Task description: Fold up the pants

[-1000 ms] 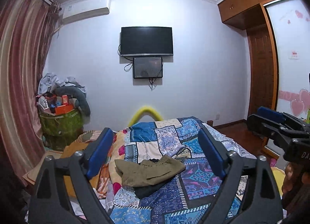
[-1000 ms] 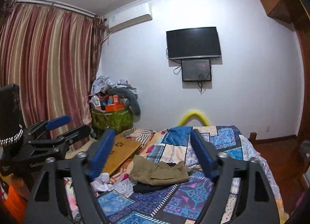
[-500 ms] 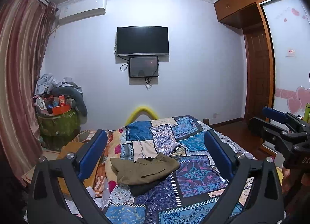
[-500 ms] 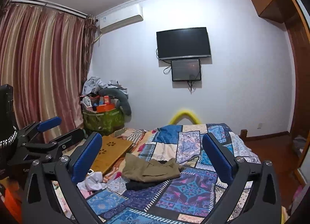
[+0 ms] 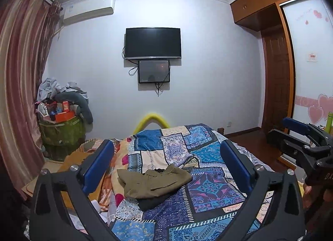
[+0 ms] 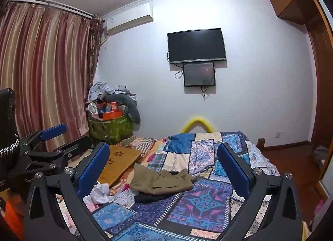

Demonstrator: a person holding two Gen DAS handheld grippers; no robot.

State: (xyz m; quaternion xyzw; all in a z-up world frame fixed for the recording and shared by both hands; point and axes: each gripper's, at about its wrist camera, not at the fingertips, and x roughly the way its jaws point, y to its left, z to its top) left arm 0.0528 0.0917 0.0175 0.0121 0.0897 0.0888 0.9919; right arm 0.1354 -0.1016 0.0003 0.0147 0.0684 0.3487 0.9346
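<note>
We see the left gripper (image 5: 166, 164) with its blue fingers (image 5: 100, 166) spread wide and holding nothing; the right gripper (image 6: 164, 166) likewise stands spread and bare. Both hover well apart from the olive pants (image 5: 153, 182), which lie crumpled atop a dark garment (image 5: 154, 200) on the patchwork quilt (image 5: 208, 191) covering the bed.

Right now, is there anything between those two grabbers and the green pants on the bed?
Nothing visible. The olive pants lie on the quilt atop a dark garment, with open space before the left gripper and right gripper.
</note>
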